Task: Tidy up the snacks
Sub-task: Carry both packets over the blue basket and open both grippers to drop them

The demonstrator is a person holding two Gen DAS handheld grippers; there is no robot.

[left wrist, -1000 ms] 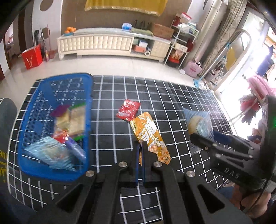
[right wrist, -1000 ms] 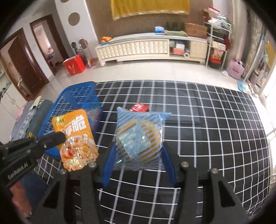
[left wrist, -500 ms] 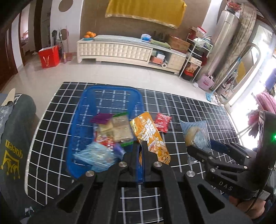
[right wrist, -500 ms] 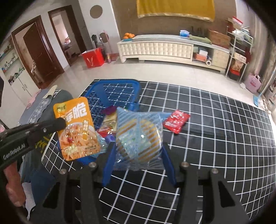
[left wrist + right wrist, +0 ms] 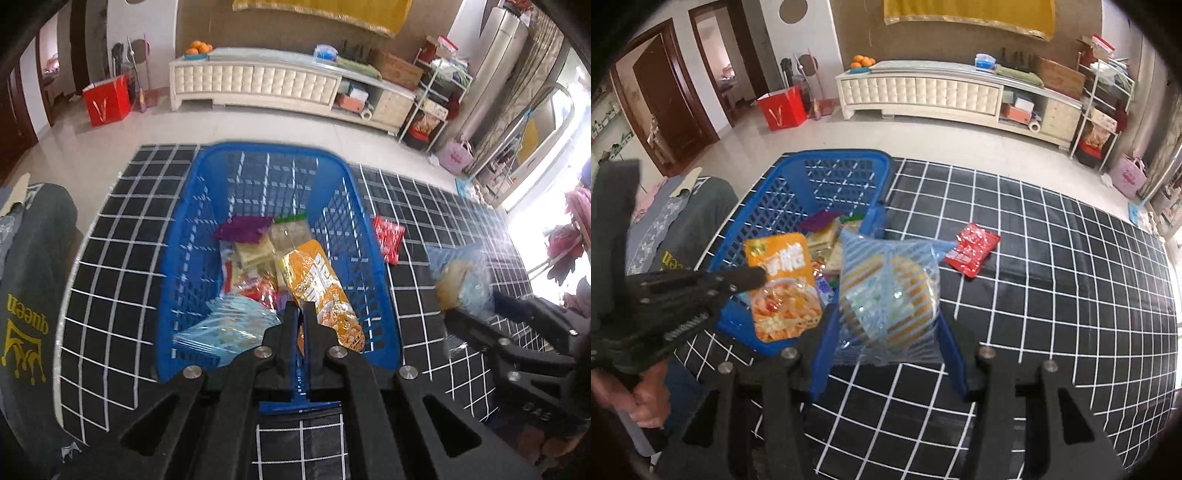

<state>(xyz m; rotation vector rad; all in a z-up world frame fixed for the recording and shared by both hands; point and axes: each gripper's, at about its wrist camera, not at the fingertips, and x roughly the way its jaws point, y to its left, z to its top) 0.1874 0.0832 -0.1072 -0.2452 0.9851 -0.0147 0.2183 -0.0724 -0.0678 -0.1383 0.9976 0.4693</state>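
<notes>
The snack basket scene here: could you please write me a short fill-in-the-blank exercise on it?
1. The left gripper holds an ____ snack pouch above the basket.
2. The right gripper holds a ____-striped bag.
3. The one packet lying on the checked mat beside the basket is ____.
4. The basket is ____ plastic.

Missing words: orange; blue; red; blue.

The orange snack pouch (image 5: 322, 291) hung tilted over the blue basket (image 5: 255, 155), which already had a purple packet (image 5: 243, 228), some beige ones and a pale blue bag (image 5: 225, 328) piled inside. The clear blue-striped bag (image 5: 888, 295) was up off the grid mat, right beside the basket. A red packet (image 5: 971, 249) lay flat on the mat just past it.
</notes>
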